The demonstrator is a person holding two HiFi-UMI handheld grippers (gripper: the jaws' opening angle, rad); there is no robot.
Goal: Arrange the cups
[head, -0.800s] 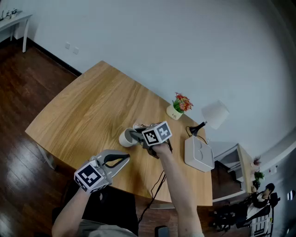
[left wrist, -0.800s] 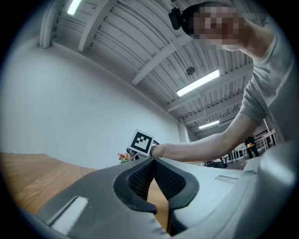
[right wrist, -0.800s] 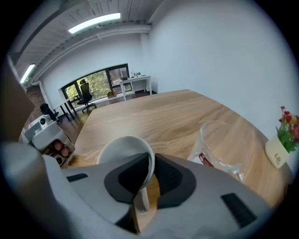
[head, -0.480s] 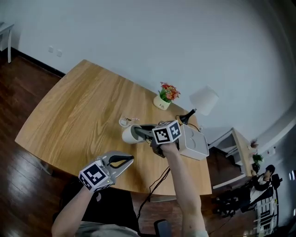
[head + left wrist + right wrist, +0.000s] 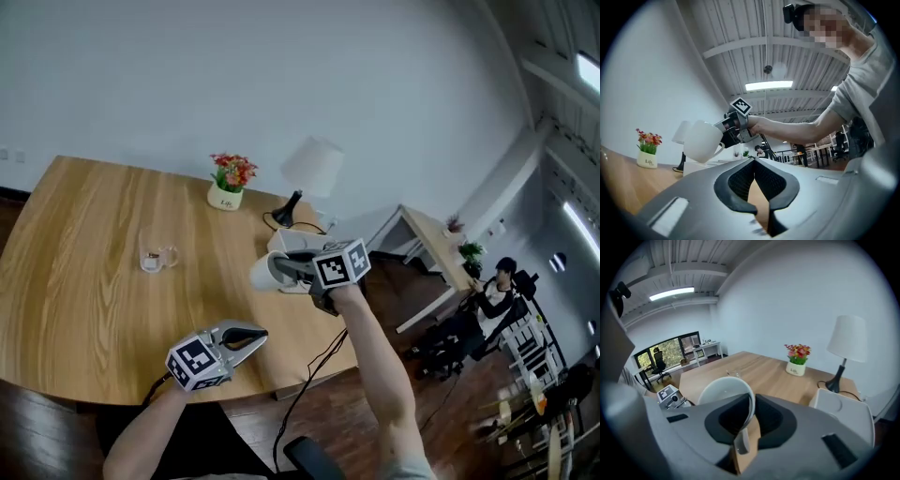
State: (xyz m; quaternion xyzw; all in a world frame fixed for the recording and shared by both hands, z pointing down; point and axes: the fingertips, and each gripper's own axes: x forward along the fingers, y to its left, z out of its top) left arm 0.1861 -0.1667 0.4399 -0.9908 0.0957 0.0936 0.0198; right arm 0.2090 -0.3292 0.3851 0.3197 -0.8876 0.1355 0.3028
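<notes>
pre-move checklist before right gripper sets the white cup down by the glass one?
1. Right gripper clamped on white cup rim: ok.
2. Cup lifted clear of table: ok.
3. Cup upright: not ok, its mouth faces sideways.
4. Glass cup standing alone, bare wood beside it: ok.
5. Left gripper shut, empty, apart from the cups: ok.
6. Grip firm enough for turning: cannot tell.

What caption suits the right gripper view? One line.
Right gripper clamps the white cup by its rim over the wooden table.
</notes>
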